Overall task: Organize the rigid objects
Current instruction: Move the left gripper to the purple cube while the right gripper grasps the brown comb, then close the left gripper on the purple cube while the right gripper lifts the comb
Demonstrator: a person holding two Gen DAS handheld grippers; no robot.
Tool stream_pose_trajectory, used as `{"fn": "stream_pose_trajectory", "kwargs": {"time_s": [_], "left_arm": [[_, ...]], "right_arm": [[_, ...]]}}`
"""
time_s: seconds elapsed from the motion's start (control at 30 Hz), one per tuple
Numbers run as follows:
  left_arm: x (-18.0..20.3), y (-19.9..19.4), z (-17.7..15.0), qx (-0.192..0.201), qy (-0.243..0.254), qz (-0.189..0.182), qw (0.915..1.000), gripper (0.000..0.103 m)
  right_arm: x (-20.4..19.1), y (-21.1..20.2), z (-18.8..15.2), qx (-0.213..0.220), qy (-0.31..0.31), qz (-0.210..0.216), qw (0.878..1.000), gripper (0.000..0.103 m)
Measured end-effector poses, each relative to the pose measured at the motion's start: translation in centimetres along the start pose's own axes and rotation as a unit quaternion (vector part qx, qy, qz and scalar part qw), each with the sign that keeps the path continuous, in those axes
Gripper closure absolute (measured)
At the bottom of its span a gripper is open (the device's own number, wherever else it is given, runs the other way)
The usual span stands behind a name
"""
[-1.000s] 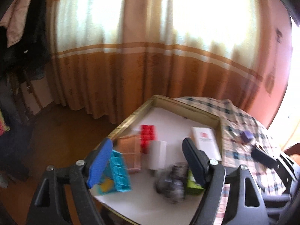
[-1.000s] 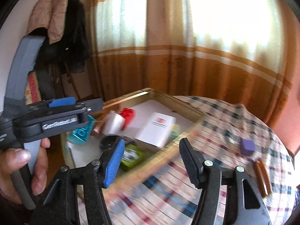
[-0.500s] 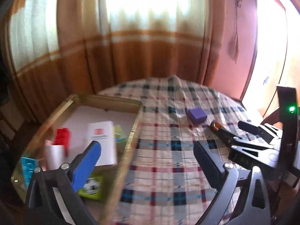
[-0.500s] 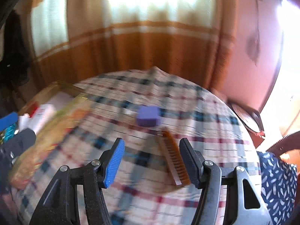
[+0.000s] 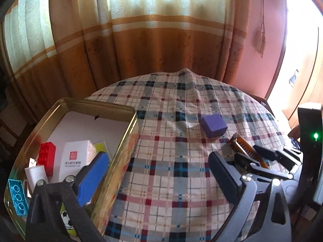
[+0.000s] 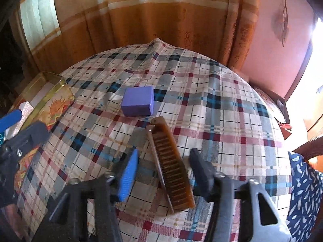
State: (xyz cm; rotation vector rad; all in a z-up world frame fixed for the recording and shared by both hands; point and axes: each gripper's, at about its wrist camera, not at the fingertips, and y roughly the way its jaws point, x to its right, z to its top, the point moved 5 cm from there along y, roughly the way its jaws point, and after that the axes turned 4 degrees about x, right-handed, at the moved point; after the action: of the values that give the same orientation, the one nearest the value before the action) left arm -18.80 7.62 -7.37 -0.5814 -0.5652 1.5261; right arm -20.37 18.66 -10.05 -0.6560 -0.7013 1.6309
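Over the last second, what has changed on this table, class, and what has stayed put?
Both grippers swung from over the tin across to the cloth. The right gripper came down astride the comb and its jaws are closing, pads not yet pressing. The left gripper widened and holds nothing. The comb, the purple block and the tin's contents lie where they were.

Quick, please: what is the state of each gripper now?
Left gripper: open, holding nothing.
Right gripper: jaws closing around the brown comb, not yet pressing it.
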Motion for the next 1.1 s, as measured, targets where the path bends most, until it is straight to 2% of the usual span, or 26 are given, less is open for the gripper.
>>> {"fn": "stream_pose_trajectory", "kwargs": {"time_s": [0.03,0.17,0.33,0.5,0.6,0.67,0.77,0.83,1.0,1.1], "left_arm": [[0.2,0.2,0.1,-0.001,0.002,0.001,1.0,0.002],[1.5,1.5,0.5,-0.011,0.007,0.004,0.9999,0.003],[3.5,3.1,1.1,-0.016,0.019,0.0,0.9997,0.003],[5.6,5.4,1.9,-0.024,0.034,-0.004,0.9991,0.003],[6.7,7.0,2.7,-0.029,0.035,-0.023,0.9987,0.003],[7.5,8.6,3.1,-0.052,0.025,-0.044,0.9974,0.003],[8.1,10.7,3.0,-0.078,0.017,-0.054,0.9954,0.003],[8.3,11.8,2.8,-0.092,0.013,-0.051,0.9944,0.003],[8.3,12.4,3.0,-0.088,0.008,-0.034,0.9955,0.003],[8.2,12.2,3.1,-0.086,0.007,-0.03,0.9958,0.008]], "right_arm": [[0.1,0.0,0.1,0.001,0.003,0.003,1.0,0.075],[1.3,-0.1,0.4,0.01,0.03,-0.006,0.999,0.076],[3.7,-0.9,1.0,0.039,0.06,-0.061,0.996,0.076],[5.9,-0.5,1.1,0.034,0.112,-0.052,0.992,0.076],[6.4,-0.5,1.0,0.035,0.122,-0.054,0.99,0.076],[6.7,-0.5,1.0,0.036,0.133,-0.049,0.989,0.076],[7.0,-0.3,0.8,0.034,0.14,-0.046,0.988,0.076],[6.8,-0.3,0.9,0.035,0.136,-0.048,0.989,0.076],[6.3,0.0,0.8,0.029,0.128,-0.046,0.99,0.076],[6.1,0.1,0.7,0.027,0.125,-0.046,0.991,0.075]]}}
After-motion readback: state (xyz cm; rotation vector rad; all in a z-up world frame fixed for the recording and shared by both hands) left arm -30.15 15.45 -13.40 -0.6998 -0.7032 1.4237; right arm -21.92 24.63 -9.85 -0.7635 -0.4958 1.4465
